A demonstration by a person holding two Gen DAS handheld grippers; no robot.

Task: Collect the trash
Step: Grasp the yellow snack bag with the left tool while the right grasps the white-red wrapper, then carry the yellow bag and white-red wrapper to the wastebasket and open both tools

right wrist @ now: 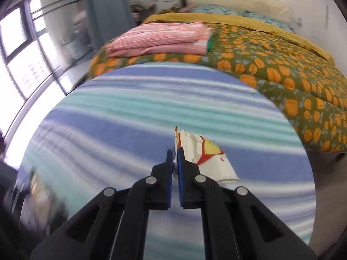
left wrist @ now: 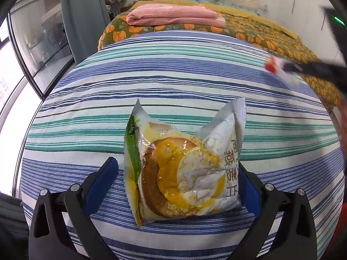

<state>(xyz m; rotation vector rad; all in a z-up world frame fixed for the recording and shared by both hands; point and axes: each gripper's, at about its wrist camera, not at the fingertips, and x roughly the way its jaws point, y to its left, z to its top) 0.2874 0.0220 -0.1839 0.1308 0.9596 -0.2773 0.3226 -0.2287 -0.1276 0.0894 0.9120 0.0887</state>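
Note:
A crumpled snack bag (left wrist: pixel 184 164), white with green edge and yellow-brown cracker print, lies on the striped bed cover (left wrist: pixel 151 82). My left gripper (left wrist: pixel 180 171) is open with its blue pads on either side of the bag; the right pad touches or nearly touches it. My right gripper (right wrist: pixel 175 158) is shut on a small white, red and yellow wrapper (right wrist: pixel 203 153) and holds it above the striped cover (right wrist: pixel 130 112). That gripper and wrapper (left wrist: pixel 279 69) also show blurred at the right of the left wrist view.
A folded pink striped blanket (left wrist: pixel 173 16) lies on an orange-flowered quilt (left wrist: pixel 260 32) at the back of the bed. A teal curtain (left wrist: pixel 82 10) and glass doors (left wrist: pixel 32 39) stand to the left. A blurred object (right wrist: pixel 39 197) sits at the lower left of the right wrist view.

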